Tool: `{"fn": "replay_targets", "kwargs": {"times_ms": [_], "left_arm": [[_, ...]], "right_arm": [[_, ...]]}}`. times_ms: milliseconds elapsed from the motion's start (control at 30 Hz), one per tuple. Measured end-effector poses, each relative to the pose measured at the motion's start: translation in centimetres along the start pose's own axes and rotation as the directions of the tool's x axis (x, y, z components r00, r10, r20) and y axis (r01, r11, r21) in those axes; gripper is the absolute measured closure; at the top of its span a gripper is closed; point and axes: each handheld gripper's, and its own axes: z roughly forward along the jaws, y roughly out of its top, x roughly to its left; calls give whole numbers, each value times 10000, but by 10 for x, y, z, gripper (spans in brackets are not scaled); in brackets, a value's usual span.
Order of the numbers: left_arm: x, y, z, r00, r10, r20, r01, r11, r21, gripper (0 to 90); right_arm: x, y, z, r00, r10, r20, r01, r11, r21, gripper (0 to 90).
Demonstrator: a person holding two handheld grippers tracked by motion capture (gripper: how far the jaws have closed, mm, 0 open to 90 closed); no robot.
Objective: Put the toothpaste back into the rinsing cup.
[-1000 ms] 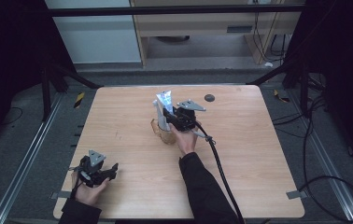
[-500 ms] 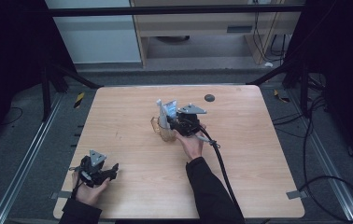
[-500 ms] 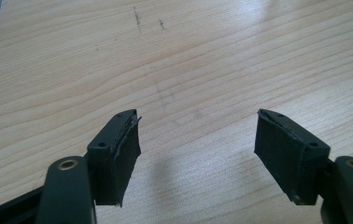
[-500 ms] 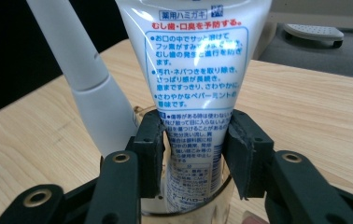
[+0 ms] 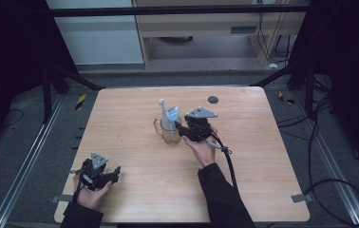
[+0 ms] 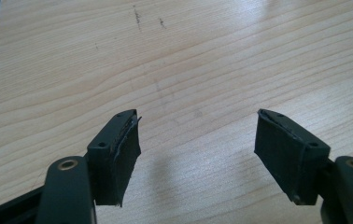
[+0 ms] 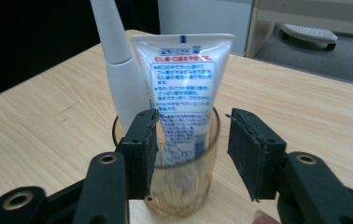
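Note:
A clear glass cup (image 5: 168, 134) (image 7: 184, 186) stands mid-table with a white and blue toothpaste tube (image 5: 172, 118) (image 7: 184, 88) and a white toothbrush handle (image 5: 162, 110) (image 7: 121, 79) upright in it. My right gripper (image 5: 181, 131) (image 7: 192, 116) sits just right of the cup and points at it. Its jaws have just been opening; they stand apart on either side of the tube and cup, and the pads press on nothing. My left gripper (image 5: 115, 172) (image 6: 195, 116) rests open near the table's front left, over bare wood.
The wooden table (image 5: 263, 180) has open room to the right and in front of the cup. A small dark disc (image 5: 212, 99) lies near the far edge. The right gripper's cable (image 5: 227, 164) trails back along the forearm. Cabinets stand on the floor beyond the table.
My right gripper has drawn back a little to the right of the cup and its jaws have spread wider. The tube now stands lower in the cup. The left hand has stayed put.

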Motion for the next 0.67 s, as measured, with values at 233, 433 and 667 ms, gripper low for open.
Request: {"fn": "replay_targets", "kwargs": {"times_ms": [233,433,667], "left_arm": [[1,-1,1,9999,-133,87,133,9999,81,298],[2,-1,2,9998,-179,110,177,9998,117,295],[3,-2,4,9995,-268,167,266,9995,140,279]], "right_arm": [[-22,-24,-41,9978,609,-277,-588,9958,696,331],[-39,-52,-79,9994,344,-58,-335,9931,1123,218],[-63,-79,-115,9970,422,641,-507,9893,1365,144]]}}
